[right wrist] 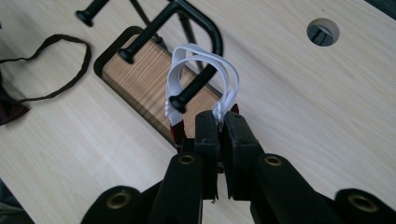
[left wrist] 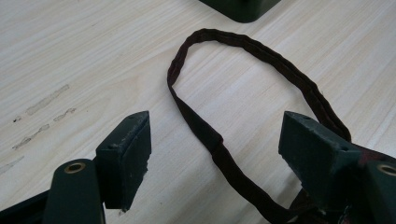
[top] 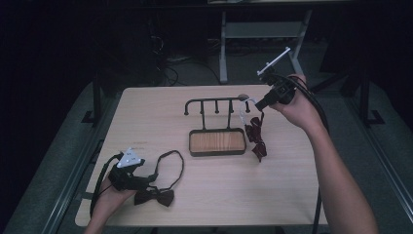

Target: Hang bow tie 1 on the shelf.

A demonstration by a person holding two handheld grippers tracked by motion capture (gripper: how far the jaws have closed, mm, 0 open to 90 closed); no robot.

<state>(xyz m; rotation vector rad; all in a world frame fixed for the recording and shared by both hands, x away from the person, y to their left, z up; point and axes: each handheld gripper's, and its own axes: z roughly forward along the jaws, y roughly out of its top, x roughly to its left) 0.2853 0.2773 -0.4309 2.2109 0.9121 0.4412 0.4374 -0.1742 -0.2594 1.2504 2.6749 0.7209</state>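
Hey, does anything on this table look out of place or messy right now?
Only the dark bow tie, lying loose with its strap sprawled on the table instead of hanging on the rack. Nothing looks damaged or spilled.

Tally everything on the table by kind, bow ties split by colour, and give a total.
Dark red bow tie, hanging by its white elastic strap: 1
Dark brown bow tie, lying flat on the table: 1
Black hook rack with wooden tray base: 1
Total: 3
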